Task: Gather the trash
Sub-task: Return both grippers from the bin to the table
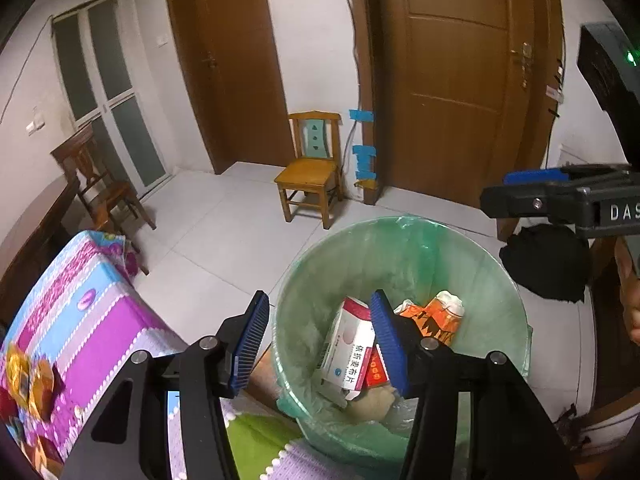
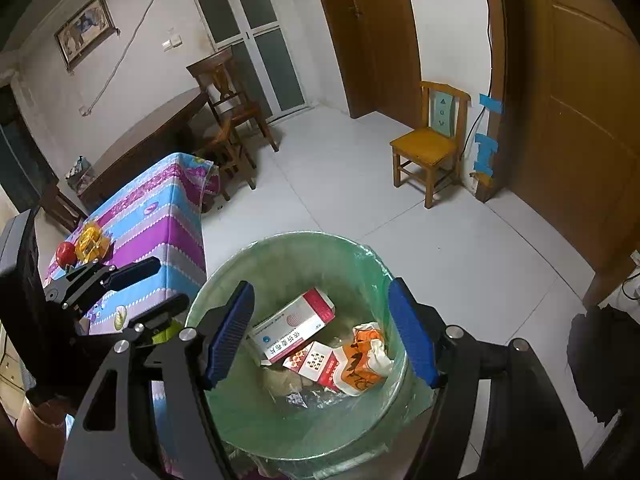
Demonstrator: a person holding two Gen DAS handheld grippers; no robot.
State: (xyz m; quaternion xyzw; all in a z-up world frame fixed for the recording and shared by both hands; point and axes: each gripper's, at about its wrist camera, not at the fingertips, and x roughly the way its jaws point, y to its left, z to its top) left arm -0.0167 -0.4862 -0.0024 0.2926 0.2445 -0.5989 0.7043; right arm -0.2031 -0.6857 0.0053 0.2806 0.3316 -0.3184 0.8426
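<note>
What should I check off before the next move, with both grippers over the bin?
1. Left gripper open and empty: ok.
2. Right gripper open and empty: ok.
3. White-and-pink medicine box inside the round green-lined trash bin: ok.
4. Crumpled orange-and-white wrapper inside the bin: ok.
5. Yellow foil wrappers cleared off the striped tablecloth: not ok.
6. Red round object is trash: cannot tell.

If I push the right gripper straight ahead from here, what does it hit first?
Most likely the trash in the bin: the right gripper is open, empty, and aimed into the green-lined bin, with the white-and-pink box nearest its line. Depth is uncertain.
</note>
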